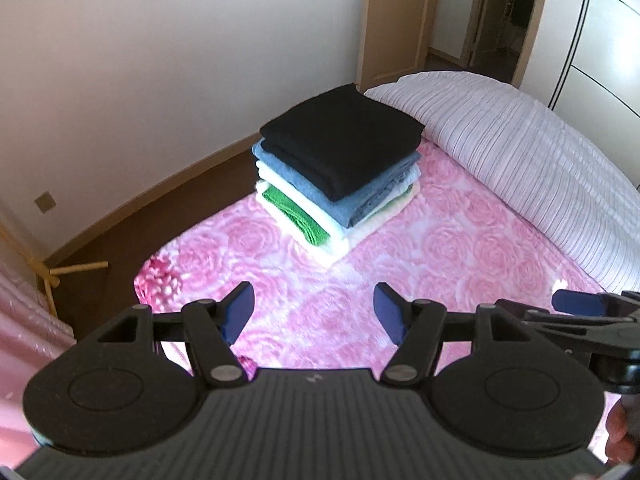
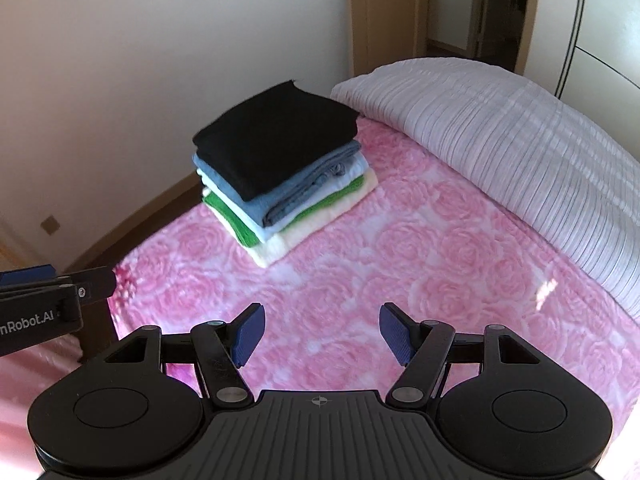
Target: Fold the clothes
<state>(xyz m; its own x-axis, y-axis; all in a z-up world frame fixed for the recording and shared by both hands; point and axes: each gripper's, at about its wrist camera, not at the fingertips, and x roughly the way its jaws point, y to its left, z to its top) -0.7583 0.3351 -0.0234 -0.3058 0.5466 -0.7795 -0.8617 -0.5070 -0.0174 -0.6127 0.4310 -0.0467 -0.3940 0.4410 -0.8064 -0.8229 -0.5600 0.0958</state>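
A neat stack of folded clothes [image 1: 340, 176] sits on the pink rose-patterned bed cover [image 1: 420, 280]: a black piece on top, then blue, white, green and cream. The stack also shows in the right wrist view [image 2: 284, 168] on the same cover [image 2: 400, 272]. My left gripper [image 1: 314, 314] is open and empty, held above the cover short of the stack. My right gripper [image 2: 322, 334] is open and empty, also short of the stack. The right gripper's side shows at the right edge of the left view [image 1: 580, 312]; the left gripper's side shows at the left edge of the right view [image 2: 52, 292].
A folded striped pale-pink duvet [image 1: 520, 152] lies along the right of the bed, also in the right wrist view [image 2: 500, 140]. The bed's left edge drops to a brown floor [image 1: 132, 232] by a white wall. A wooden door [image 1: 394, 20] stands behind.
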